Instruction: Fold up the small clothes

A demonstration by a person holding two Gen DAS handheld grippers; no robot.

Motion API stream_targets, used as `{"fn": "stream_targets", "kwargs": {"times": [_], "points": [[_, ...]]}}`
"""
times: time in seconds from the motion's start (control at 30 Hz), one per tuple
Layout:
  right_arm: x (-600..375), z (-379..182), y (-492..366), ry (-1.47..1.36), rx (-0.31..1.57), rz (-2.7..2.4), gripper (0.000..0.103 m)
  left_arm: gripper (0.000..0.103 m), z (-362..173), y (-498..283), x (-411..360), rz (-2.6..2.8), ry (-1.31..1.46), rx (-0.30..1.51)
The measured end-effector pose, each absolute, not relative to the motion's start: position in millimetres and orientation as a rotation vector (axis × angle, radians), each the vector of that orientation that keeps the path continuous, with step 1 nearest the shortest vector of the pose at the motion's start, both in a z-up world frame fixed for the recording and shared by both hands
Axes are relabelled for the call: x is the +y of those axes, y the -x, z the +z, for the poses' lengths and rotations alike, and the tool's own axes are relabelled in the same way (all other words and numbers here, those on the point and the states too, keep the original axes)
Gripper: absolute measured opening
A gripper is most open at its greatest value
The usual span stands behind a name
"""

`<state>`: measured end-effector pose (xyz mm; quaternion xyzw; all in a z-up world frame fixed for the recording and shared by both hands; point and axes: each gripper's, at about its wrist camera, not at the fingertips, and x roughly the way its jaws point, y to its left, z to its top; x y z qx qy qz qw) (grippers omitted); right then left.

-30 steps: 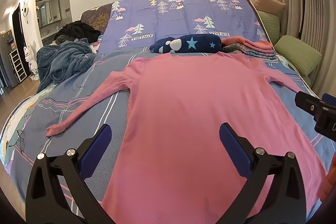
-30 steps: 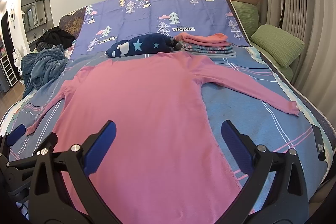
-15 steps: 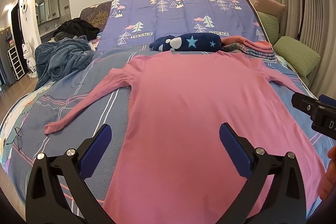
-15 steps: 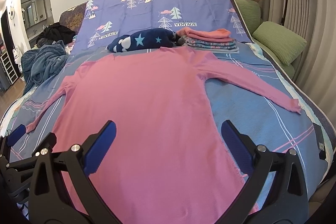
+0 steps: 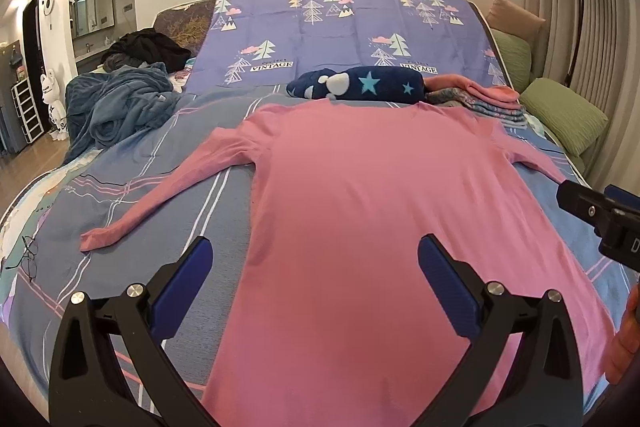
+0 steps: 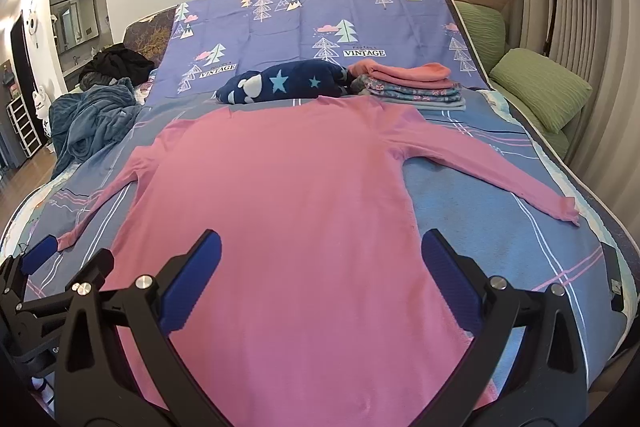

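Note:
A pink long-sleeved top [image 5: 380,195] lies flat on the bed, neck at the far end, both sleeves spread out; it also shows in the right wrist view [image 6: 288,187]. My left gripper [image 5: 316,279] is open and empty above the top's lower left part. My right gripper [image 6: 320,271] is open and empty above the lower right part. The left sleeve cuff [image 5: 96,239] lies at the near left and the right sleeve cuff [image 6: 564,211] at the right. The right gripper shows at the right edge of the left wrist view [image 5: 604,215].
A stack of folded clothes [image 6: 408,83] and a navy star-print bundle [image 6: 280,83] lie beyond the top's neck. A blue blanket [image 5: 116,103] is heaped at the far left. Green pillows [image 6: 540,87] line the right side. Glasses [image 5: 28,255] lie near the left bed edge.
Both grippers have risen and drawn back slightly, so the top sits a little lower and further off in the views. The jaws stay open and the top has not moved.

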<state>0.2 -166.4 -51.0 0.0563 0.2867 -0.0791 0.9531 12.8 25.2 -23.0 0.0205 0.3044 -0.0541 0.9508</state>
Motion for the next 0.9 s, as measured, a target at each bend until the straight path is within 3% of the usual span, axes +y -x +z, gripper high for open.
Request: {"fn": "stream_targets", "kwargs": {"times": [0.9], "points": [[-160, -58, -7, -0.117, 0.606, -0.162, 0.101, 0.102, -31, -13, 37, -0.103, -0.020, 0.611]]}}
